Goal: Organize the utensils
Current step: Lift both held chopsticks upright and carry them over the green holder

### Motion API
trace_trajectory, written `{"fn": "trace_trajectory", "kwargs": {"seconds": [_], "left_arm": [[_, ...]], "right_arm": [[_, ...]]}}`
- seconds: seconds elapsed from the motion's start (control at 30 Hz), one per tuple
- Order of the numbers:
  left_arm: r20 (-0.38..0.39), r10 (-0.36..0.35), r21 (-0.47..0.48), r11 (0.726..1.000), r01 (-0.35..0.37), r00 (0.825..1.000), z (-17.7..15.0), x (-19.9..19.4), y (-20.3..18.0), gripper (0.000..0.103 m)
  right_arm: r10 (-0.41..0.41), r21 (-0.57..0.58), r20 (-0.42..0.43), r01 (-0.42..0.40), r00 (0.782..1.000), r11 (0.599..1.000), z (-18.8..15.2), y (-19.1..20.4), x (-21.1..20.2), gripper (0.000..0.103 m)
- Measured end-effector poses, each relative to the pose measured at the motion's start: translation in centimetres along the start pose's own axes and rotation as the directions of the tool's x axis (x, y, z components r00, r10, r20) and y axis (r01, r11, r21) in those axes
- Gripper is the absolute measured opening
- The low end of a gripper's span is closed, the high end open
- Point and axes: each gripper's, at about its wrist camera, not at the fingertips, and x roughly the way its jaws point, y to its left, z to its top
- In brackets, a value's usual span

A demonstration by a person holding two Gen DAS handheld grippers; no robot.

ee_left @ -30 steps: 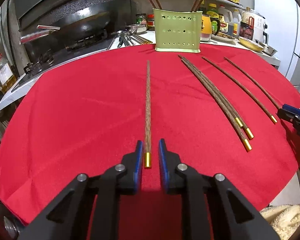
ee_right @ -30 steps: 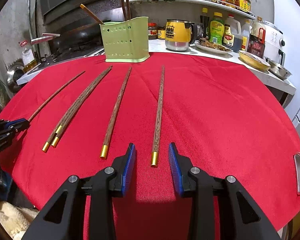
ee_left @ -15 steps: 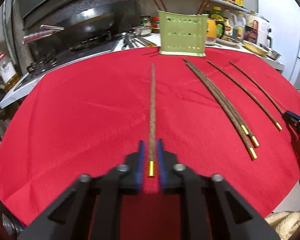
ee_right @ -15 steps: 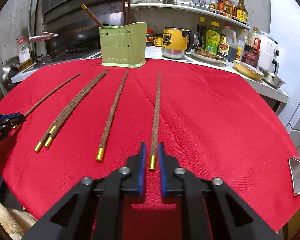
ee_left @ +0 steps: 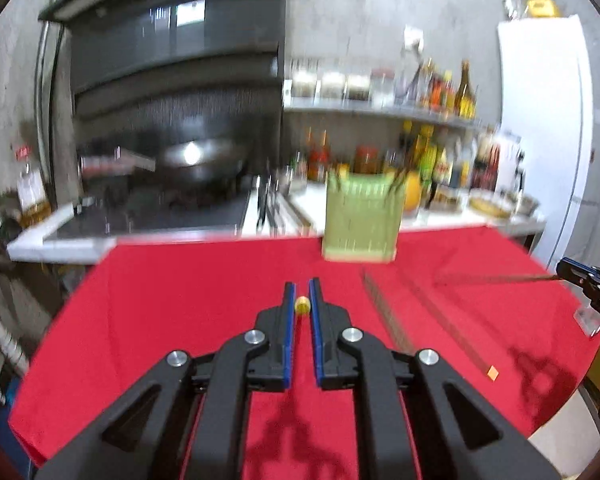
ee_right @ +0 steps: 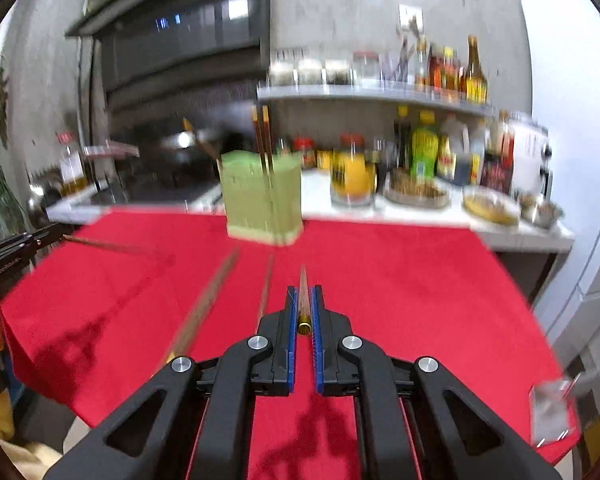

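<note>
Both views are blurred by motion. My left gripper (ee_left: 302,294) is shut on a wooden chopstick (ee_left: 302,305); only its gold end cap shows between the blue pads, pointing at the camera. My right gripper (ee_right: 304,300) is shut on another chopstick (ee_right: 303,292), lifted off the red cloth (ee_right: 400,280), its shaft pointing toward the green utensil holder (ee_right: 262,200). That holder (ee_left: 360,220) stands at the cloth's far edge with chopsticks upright in it. Several chopsticks (ee_left: 384,308) still lie on the cloth (ee_left: 180,300). Each gripper shows at the other view's edge, the left (ee_right: 12,252) and the right (ee_left: 588,280).
A stove with a wok (ee_left: 196,168) stands at the back left. Bottles, jars and dishes (ee_right: 420,160) crowd the counter and shelf behind the holder. A white fridge (ee_left: 540,120) is at the right. The table edge falls off at the right and front.
Both grippers closed on their chopsticks and lifted them off the cloth. The cameras tilted up, so the kitchen wall and shelf now fill the upper view.
</note>
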Motion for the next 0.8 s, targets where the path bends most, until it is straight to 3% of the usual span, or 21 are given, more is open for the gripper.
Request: {"fn": "trace_trajectory", "kwargs": {"seconds": [0.27,0.6,0.8], "left_arm": [[0.091,-0.060,-0.007,0.998,0.061,0.994,3.9,-2.1,0.3,0.007],[0.077,-0.076,-0.039,0.996,0.079,0.994,4.6,-0.7,1.5,0.007],[0.088,-0.043,-0.028,0.999,0.045,0.995,4.7,0.1,1.5,0.007]], "right_arm": [[0.004,-0.035,0.110,0.000,0.994,0.999,5.4,0.5,-2.1,0.007],[0.015,-0.027,0.094,-0.012,0.996,1.000,7.3,0.2,-0.6,0.007],[-0.002,-0.034,0.083,0.005,0.997,0.999,8.2,0.1,0.9,0.007]]}}
